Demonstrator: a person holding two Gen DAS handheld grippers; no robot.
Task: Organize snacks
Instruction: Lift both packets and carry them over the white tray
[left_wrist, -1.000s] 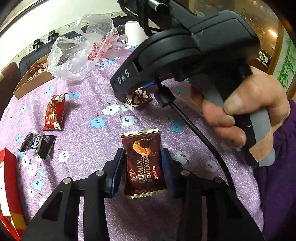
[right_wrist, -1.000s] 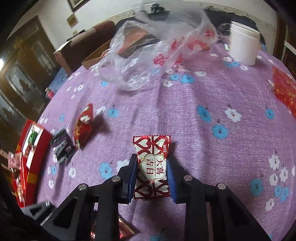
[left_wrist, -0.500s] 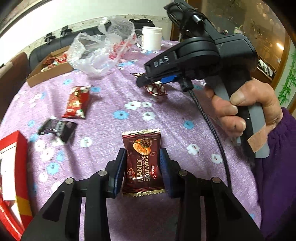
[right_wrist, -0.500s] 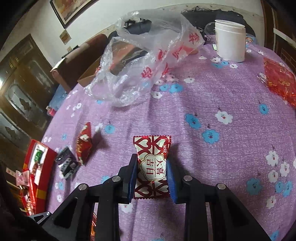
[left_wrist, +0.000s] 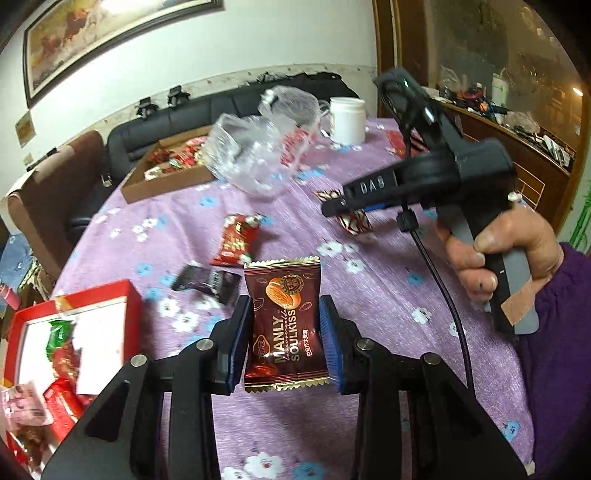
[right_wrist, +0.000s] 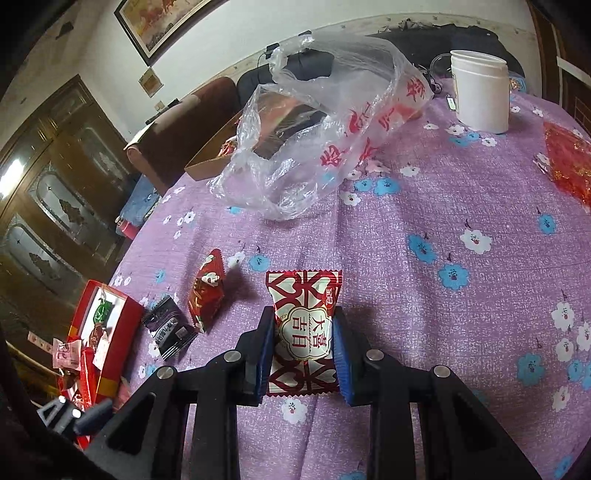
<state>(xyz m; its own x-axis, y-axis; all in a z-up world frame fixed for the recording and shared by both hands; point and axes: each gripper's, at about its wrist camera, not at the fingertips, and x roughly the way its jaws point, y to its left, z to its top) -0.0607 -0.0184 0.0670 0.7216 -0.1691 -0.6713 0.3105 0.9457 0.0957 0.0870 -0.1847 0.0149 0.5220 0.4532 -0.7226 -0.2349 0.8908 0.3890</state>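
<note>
My left gripper (left_wrist: 286, 339) is shut on a dark brown Manly Soulkiss packet (left_wrist: 284, 325) and holds it above the purple flowered tablecloth (left_wrist: 388, 295). My right gripper (right_wrist: 304, 338) is shut on a red-and-white candy packet (right_wrist: 304, 332), also lifted off the table; it shows in the left wrist view (left_wrist: 352, 218) too. A red packet (left_wrist: 236, 242) and a black packet (left_wrist: 207, 282) lie on the cloth. A red box (left_wrist: 74, 332) with several snacks sits at the left.
A clear plastic bag (right_wrist: 325, 122) lies mid-table in front of a cardboard box (left_wrist: 166, 173) with snacks. A white jar (right_wrist: 480, 92) stands at the back right. Red foil (right_wrist: 569, 162) lies at the right edge. Sofas stand behind the table.
Both grippers have risen and pulled back with their packets still held. The red box at the left has come more into view.
</note>
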